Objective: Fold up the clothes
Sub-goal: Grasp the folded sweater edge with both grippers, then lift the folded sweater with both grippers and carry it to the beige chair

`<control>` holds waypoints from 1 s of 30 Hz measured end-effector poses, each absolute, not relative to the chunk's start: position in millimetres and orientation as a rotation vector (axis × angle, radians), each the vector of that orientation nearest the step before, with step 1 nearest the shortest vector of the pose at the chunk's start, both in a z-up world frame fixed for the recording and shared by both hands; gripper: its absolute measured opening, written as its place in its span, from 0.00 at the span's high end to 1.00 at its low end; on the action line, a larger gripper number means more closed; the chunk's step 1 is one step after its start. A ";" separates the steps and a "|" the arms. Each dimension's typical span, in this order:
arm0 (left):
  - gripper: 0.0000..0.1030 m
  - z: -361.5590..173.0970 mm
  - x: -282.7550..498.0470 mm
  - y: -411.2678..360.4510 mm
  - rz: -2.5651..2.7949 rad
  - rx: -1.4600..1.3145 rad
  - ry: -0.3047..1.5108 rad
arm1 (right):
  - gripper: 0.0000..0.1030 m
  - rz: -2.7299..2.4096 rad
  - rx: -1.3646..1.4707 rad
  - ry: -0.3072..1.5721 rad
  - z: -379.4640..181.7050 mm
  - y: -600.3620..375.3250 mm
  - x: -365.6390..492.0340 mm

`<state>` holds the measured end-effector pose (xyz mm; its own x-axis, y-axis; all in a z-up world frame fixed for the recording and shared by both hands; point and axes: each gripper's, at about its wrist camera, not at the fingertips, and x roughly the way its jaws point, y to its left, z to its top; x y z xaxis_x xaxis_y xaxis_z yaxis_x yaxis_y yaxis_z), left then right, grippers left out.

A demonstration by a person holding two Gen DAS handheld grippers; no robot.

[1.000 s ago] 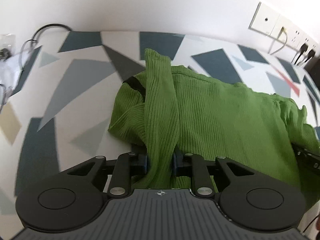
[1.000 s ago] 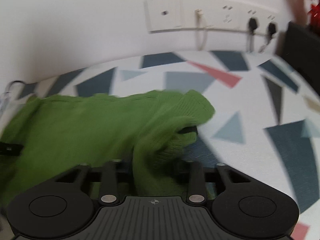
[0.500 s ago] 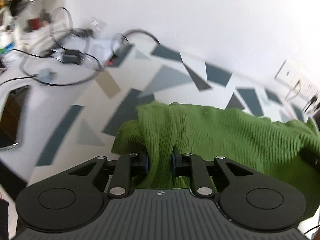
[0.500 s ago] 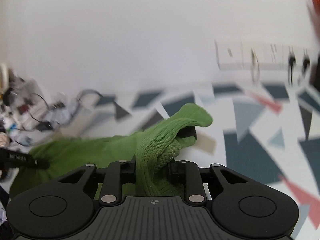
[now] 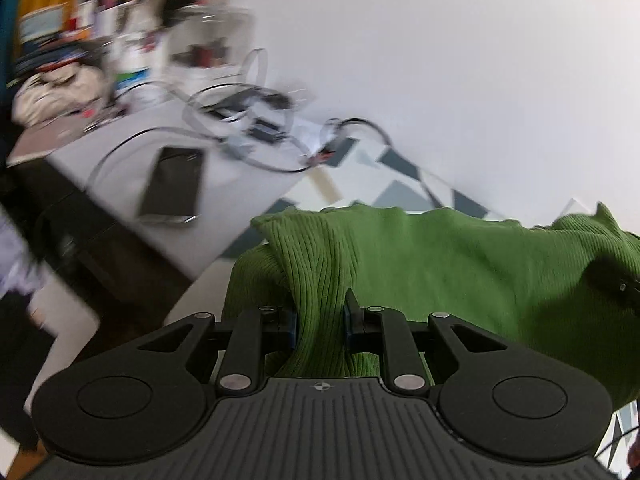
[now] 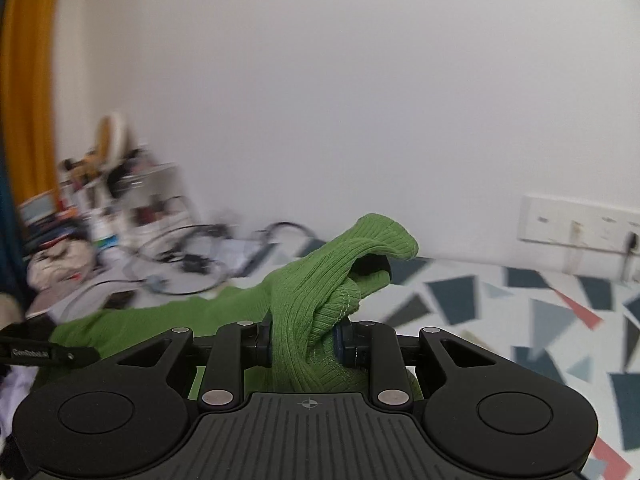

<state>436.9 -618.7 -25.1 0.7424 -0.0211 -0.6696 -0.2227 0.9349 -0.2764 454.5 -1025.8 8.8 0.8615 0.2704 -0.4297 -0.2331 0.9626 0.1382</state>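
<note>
A green ribbed knit top [image 5: 460, 268] hangs stretched between both grippers, lifted off the patterned tabletop [image 6: 532, 312]. My left gripper [image 5: 320, 320] is shut on a bunched fold at the top's left end. My right gripper [image 6: 306, 336] is shut on a bunched fold at the other end [image 6: 320, 292], where a cuff-like opening curls up above the pads. In the left wrist view the right gripper's black tip [image 5: 620, 284] shows at the far right edge of the cloth. In the right wrist view the left gripper's black finger [image 6: 48, 354] shows at the far left.
A white wall stands behind the table, with a socket strip [image 6: 580, 224] at the right. To the left lies a grey desk [image 5: 224, 208] with tangled cables [image 5: 248, 120], a dark phone [image 5: 172, 184] and cluttered shelves [image 5: 80, 40]. A yellow curtain [image 6: 28, 80] hangs at far left.
Both grippers have risen and swung to the left with the green top, lifting it off the table. The cluttered grey desk has come into view. The grips stay the same.
</note>
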 end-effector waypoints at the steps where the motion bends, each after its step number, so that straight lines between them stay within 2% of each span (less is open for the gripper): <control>1: 0.81 -24.9 428.6 -616.9 0.143 -0.358 0.728 | 0.79 0.303 0.071 0.459 8.8 -1017.6 453.3; 8: 0.81 -22.7 381.4 -613.1 0.393 -0.386 0.725 | 0.79 0.598 0.048 0.487 5.7 -972.9 452.2; 18: 0.81 -33.4 329.5 -610.6 0.557 -0.530 0.734 | 0.79 0.811 0.056 0.539 3.7 -961.4 464.1; 30: 0.81 -45.2 269.3 -523.1 0.738 -0.664 0.654 | 0.79 1.026 0.014 0.558 16.1 -852.5 467.3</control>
<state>269.3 -523.1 -45.2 0.5681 0.3834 -0.7281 -0.7689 0.5627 -0.3036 467.3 -852.5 16.1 0.3919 0.8118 -0.4330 -0.8048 0.5305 0.2662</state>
